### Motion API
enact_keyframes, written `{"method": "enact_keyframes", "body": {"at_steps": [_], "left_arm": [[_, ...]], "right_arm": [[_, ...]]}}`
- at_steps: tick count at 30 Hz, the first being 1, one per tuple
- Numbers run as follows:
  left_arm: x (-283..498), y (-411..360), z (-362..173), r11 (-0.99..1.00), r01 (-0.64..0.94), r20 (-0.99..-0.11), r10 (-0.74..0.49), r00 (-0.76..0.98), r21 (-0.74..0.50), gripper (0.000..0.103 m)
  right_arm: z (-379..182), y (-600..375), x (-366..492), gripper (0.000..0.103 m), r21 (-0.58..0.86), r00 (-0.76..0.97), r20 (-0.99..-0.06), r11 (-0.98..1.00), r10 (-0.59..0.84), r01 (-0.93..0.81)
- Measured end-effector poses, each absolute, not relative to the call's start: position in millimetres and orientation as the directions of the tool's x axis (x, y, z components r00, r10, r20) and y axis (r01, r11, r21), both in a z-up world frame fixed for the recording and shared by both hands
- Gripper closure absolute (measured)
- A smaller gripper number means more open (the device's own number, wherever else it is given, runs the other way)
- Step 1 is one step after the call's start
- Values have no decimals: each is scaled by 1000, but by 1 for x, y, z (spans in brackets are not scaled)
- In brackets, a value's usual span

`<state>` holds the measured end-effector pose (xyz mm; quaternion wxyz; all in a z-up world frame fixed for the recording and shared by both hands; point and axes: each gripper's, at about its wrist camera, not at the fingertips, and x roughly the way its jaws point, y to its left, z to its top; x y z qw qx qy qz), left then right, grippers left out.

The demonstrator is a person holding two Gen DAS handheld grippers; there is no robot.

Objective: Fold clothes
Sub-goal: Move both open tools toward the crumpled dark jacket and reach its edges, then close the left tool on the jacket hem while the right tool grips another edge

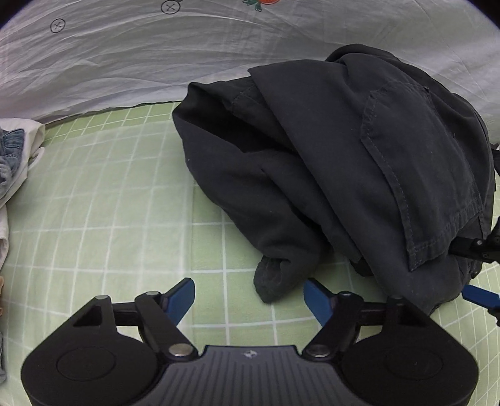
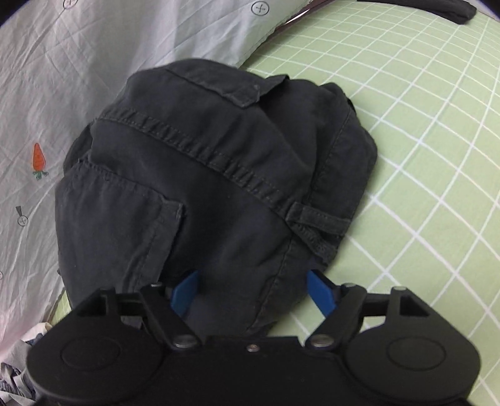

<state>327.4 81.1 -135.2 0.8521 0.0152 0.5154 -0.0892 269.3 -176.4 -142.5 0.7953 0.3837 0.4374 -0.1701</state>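
A pair of dark grey trousers (image 1: 359, 175) lies bunched in a heap on the green checked sheet (image 1: 109, 203), back pocket up. My left gripper (image 1: 250, 293) is open and empty, just in front of a trouser end that droops onto the sheet. In the right wrist view the same trousers (image 2: 218, 175) fill the middle, waistband and belt loop showing. My right gripper (image 2: 253, 287) is open, its blue fingers (image 2: 318, 290) astride the near edge of the heap, fabric lying between them. The right gripper also shows at the right edge of the left wrist view (image 1: 481, 268).
A white quilt with carrot prints (image 1: 187, 47) lies behind the heap, and at the left in the right wrist view (image 2: 47, 93). Folded denim and white clothes (image 1: 12, 162) lie at the left edge. Another dark garment (image 2: 450, 7) lies far off. Crumpled cloth (image 2: 15, 368) sits at bottom left.
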Motion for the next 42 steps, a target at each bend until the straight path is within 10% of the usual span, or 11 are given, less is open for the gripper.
{"method": "enact_keyframes", "body": {"at_steps": [4, 7, 16, 42], "left_arm": [[339, 74, -140, 965, 249, -875, -193, 444, -87, 43], [346, 70, -146, 954, 273, -878, -236, 417, -126, 71], [333, 64, -144, 962, 247, -874, -215, 436, -113, 91], [191, 82, -101, 915, -235, -762, 404, 506, 329, 97]], "right_arm": [[-151, -166, 282, 25, 453, 539, -840, 625, 61, 636], [-144, -160, 289, 51, 451, 543, -836, 657, 75, 604], [-115, -164, 267, 73, 424, 564, -823, 740, 73, 522], [-104, -449, 118, 78, -227, 448, -713, 782, -539, 580]]}}
